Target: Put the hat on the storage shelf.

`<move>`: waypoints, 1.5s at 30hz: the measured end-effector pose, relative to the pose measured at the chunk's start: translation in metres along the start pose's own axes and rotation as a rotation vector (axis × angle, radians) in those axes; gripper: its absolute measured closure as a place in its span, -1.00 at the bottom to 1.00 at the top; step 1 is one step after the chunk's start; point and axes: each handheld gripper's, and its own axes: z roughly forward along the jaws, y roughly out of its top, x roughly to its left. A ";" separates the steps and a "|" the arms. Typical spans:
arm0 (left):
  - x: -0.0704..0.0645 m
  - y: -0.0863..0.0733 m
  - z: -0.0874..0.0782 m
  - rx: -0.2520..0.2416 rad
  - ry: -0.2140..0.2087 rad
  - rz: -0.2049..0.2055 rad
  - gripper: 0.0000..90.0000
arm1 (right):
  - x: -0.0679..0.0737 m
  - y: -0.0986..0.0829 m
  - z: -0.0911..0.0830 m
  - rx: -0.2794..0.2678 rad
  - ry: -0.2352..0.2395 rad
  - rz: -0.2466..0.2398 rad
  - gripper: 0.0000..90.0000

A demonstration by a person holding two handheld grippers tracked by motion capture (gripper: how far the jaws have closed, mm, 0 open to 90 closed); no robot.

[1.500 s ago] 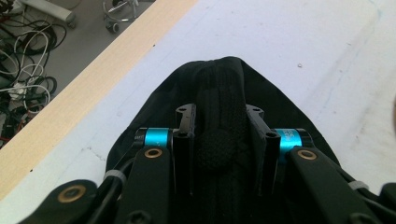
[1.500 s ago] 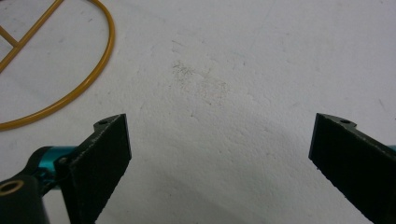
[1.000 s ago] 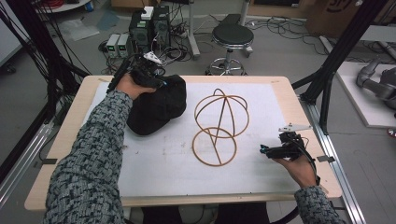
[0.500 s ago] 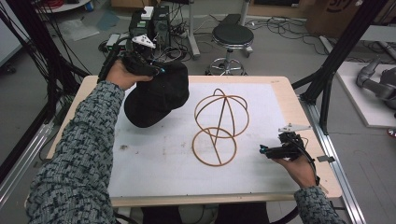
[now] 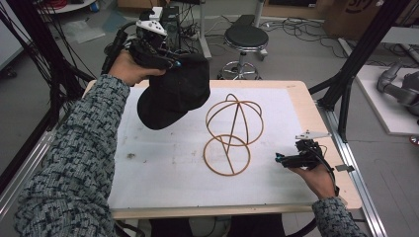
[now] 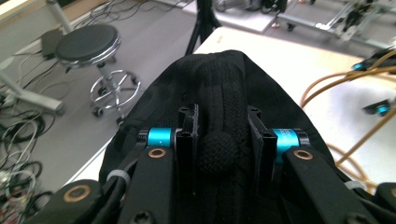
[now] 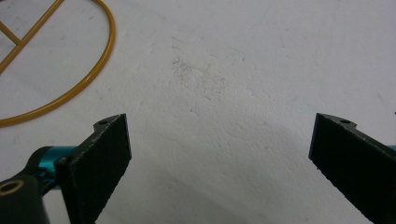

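Counter: I am working over the wide wooden counter with its white padded mat; the tan edge shows all round the mat.

Cap: the black knitted baseball cap is hanging in the air over the far left part of the counter, clear of the mat, crown uppermost and brim drooping toward me. In the left gripper view its top button is sitting right between my jaws.

Stand: the yellow-brown wire hat stand, a round ring base with a domed cage of hoops above it, is standing upright mid-counter, just right of the cap and apart from it.

Left tongs: the left tongs are clamping the cap's crown, jaws nearly closed with a fold of knit and the button pinched between them.

Right tongs: the right tongs are resting low at the near right of the counter, jaws spread wide and gripping nothing; the stand's ring base is lying ahead and to the left in the right gripper view.

Step in hand: I am judging this as the carry, with the cap lifted and heading for the stand.

Next move: I am thinking it calls for bringing the cap over the dome, centring the crown above the hoops, lowering until the knit settles, then releasing. The light stand may tip, so the right tongs may need to steady its base.
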 end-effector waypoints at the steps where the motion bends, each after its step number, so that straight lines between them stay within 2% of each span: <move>1: 0.000 0.002 -0.001 -0.002 -0.005 0.006 0.55 | 0.000 0.000 0.000 0.002 0.001 0.001 -0.88; 9: -0.011 0.025 -0.009 -0.032 -0.063 0.028 0.54 | -0.006 -0.001 -0.003 0.001 -0.009 0.003 -0.88; 14: -0.015 0.035 -0.013 -0.049 -0.096 0.025 0.54 | -0.011 0.004 -0.005 -0.004 -0.012 0.000 -0.88; 19: -0.022 0.045 -0.016 -0.043 -0.138 0.038 0.54 | -0.010 0.008 -0.005 -0.006 -0.010 -0.007 -0.88; 22: -0.027 0.051 -0.019 -0.056 -0.176 0.045 0.54 | -0.010 0.008 -0.005 -0.006 -0.012 -0.008 -0.88; 26: -0.031 0.058 -0.020 -0.078 -0.199 0.055 0.53 | -0.009 0.007 -0.004 -0.005 -0.008 -0.011 -0.88; 29: -0.034 0.059 -0.017 -0.074 -0.217 0.061 0.53 | -0.008 0.007 -0.004 -0.004 -0.006 -0.011 -0.88; 30: -0.037 0.060 -0.013 -0.070 -0.237 0.071 0.53 | -0.007 0.007 -0.004 -0.002 -0.006 -0.011 -0.88; 32: -0.039 0.061 -0.011 -0.069 -0.246 0.071 0.53 | -0.007 0.007 -0.004 0.000 -0.006 -0.011 -0.88; 34: -0.045 0.063 -0.003 -0.067 -0.280 0.077 0.53 | -0.007 0.007 -0.004 -0.003 -0.008 -0.010 -0.88; 35: -0.045 0.063 -0.003 -0.067 -0.280 0.077 0.53 | -0.007 0.007 -0.005 -0.003 -0.009 -0.011 -0.88; 36: -0.049 0.065 0.004 -0.067 -0.314 0.082 0.53 | -0.008 0.007 -0.005 -0.003 -0.010 -0.012 -0.88; 45: -0.064 0.070 0.023 -0.039 -0.365 0.097 0.52 | -0.009 0.005 -0.007 0.001 -0.012 -0.005 -0.88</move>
